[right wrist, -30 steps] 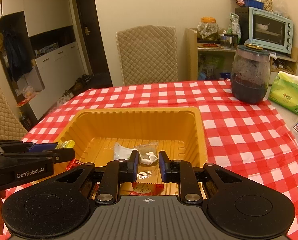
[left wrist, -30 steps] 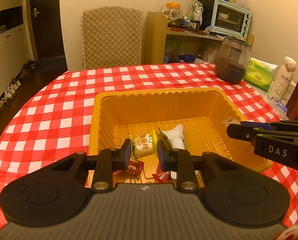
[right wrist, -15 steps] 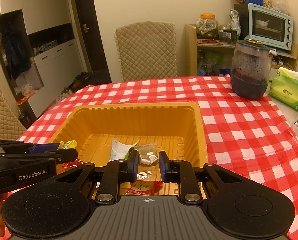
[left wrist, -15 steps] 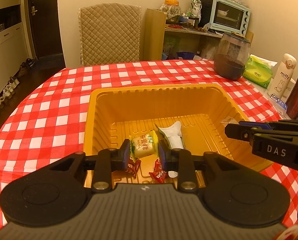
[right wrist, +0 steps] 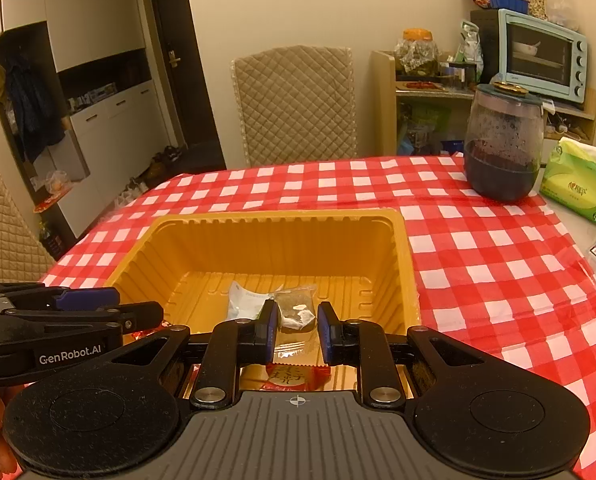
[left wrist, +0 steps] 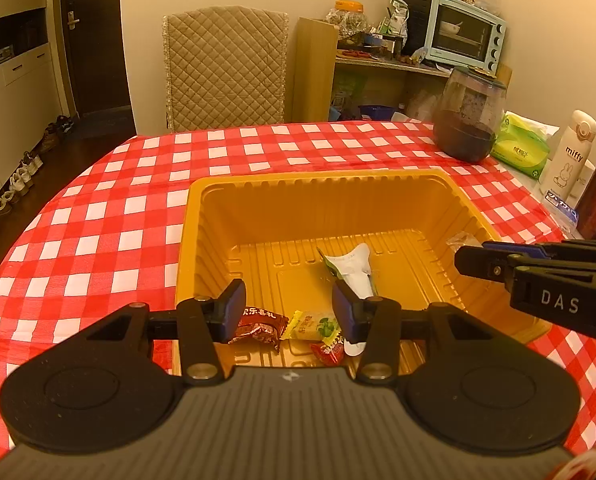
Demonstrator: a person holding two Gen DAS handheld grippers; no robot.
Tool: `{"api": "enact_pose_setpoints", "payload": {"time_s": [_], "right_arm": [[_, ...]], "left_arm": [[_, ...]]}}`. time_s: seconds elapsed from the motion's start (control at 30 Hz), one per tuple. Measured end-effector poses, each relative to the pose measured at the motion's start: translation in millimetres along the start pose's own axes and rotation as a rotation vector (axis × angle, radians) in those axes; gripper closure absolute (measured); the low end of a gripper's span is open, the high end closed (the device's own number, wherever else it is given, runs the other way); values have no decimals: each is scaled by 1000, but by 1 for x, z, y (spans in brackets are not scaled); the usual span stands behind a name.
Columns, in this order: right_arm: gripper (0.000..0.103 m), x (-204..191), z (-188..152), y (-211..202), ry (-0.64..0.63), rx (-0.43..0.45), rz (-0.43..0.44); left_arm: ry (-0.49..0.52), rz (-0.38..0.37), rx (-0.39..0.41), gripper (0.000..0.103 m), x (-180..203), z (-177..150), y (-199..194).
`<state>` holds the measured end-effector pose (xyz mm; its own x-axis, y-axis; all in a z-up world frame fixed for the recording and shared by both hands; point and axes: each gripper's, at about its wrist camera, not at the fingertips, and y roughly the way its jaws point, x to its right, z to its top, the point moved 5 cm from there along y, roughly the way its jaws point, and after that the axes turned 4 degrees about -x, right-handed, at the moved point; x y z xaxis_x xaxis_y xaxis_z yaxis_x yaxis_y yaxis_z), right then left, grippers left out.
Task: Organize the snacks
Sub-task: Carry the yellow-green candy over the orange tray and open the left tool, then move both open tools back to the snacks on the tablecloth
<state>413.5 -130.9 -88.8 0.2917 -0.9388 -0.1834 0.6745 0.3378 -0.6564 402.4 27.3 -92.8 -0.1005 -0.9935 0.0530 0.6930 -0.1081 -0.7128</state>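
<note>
Hovering over the near end of the yellow tray, the left gripper has its jaws opening, with nothing pressed between the pads; the yellow-green snack packet lies loose on the tray floor just below and between them, beside a dark red candy and a smaller red candy. A white wrapper rests further in, near the middle of the floor. The right gripper hangs above the tray's near right part with its fingers drawn as close together as they go and a narrow gap left between the pads; nothing sits in that gap, and the clear bag of grey crumbs lies on the floor beyond the tips, next to the white wrapper. An orange-red packet shows under the right gripper's body. The risk now, as I judge it, is crowding: both tools are close above the same end of the tray, so a careless pull back could knock one against the other or clip the tray's near wall and shift the light tray on the checked tablecloth. A pad might also catch a crinkly wrapper and drag it out over the rim.
</note>
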Motion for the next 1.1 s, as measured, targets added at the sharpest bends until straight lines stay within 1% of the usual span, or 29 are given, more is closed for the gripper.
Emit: {"api": "enact_pose_setpoints", "payload": {"time_s": [0.53, 0.7, 0.73, 0.77, 0.8, 0.83, 0.87, 1.1], "right_arm": [[81, -2, 2, 0, 16, 7, 9], [81, 1, 3, 0, 25, 25, 17], [80, 2, 4, 0, 30, 29, 18], [69, 3, 4, 0, 33, 32, 14], [53, 5, 5, -2, 38, 44, 5], [48, 8, 6, -4, 49, 58, 2], [47, 12, 8, -5, 62, 68, 1], [47, 36, 13, -16, 158, 100, -34]], "left_arm": [[-5, 1, -1, 59, -4, -1, 0], [-5, 1, -1, 59, -5, -2, 0], [-5, 1, -1, 59, -4, -1, 0], [-5, 1, -1, 59, -4, -1, 0], [-5, 0, -1, 58, -4, -1, 0], [-5, 2, -1, 58, -4, -1, 0], [-6, 3, -1, 58, -5, -1, 0], [-7, 5, 0, 58, -8, -1, -1]]}}
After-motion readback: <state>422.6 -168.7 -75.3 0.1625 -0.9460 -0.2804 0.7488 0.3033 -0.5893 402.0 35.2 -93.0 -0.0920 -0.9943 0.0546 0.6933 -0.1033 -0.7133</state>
